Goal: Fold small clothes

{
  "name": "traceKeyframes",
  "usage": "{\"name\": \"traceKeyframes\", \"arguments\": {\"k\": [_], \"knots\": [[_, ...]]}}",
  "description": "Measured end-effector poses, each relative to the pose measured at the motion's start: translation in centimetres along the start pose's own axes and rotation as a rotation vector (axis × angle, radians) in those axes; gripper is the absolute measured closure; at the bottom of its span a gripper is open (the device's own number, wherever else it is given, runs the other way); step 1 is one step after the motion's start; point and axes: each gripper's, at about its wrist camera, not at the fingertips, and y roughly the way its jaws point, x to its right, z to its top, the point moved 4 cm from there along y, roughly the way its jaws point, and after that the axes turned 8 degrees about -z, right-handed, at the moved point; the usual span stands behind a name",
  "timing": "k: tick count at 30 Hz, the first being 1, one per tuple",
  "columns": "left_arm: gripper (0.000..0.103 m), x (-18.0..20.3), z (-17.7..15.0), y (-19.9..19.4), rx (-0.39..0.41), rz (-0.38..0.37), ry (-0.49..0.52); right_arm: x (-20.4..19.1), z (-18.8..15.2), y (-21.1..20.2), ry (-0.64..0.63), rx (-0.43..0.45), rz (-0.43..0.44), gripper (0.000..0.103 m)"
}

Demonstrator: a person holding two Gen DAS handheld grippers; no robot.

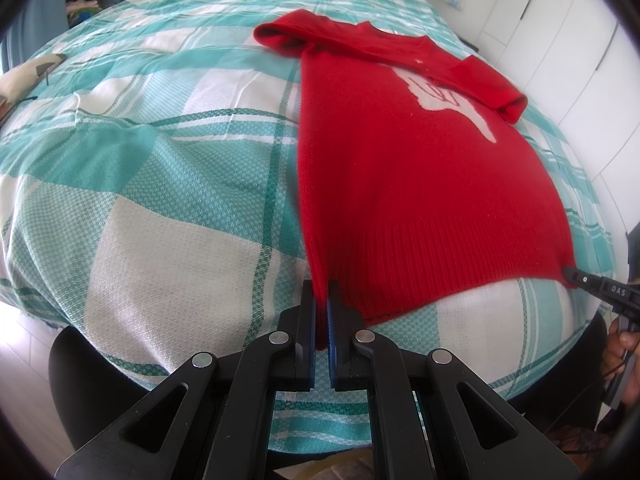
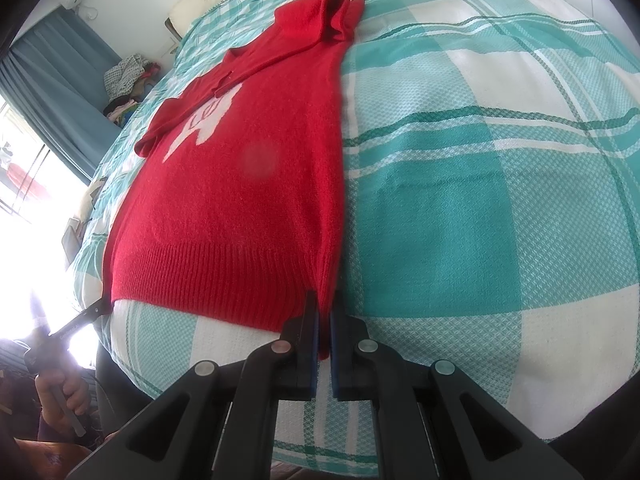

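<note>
While a red sweater [image 1: 420,184] is spread flat on a bed [image 1: 160,184] covered in teal-and-white check, its ribbed hem is pinched at one corner by the left tool [image 1: 322,312] and at the other by the right tool [image 2: 325,320], both clamped on the knit.

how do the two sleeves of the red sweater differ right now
The left sleeve lies bunched beside the shoulder, off the body, on the checked bedspread. The right sleeve is folded across the red sweater, partly covering its white chest design. The left sleeve looks rumpled and doubled over; the right sleeve lies flatter. Both are the same red knit.
</note>
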Motion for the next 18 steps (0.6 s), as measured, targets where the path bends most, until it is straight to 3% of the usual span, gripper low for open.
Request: {"name": "traceKeyframes", "arguments": {"k": [18], "knots": [[0.1,-0.02,-0.03,0.03,0.001,0.001,-0.001,-0.03,-0.17,-0.12,0.013,0.003,0.005,0.101]]}}
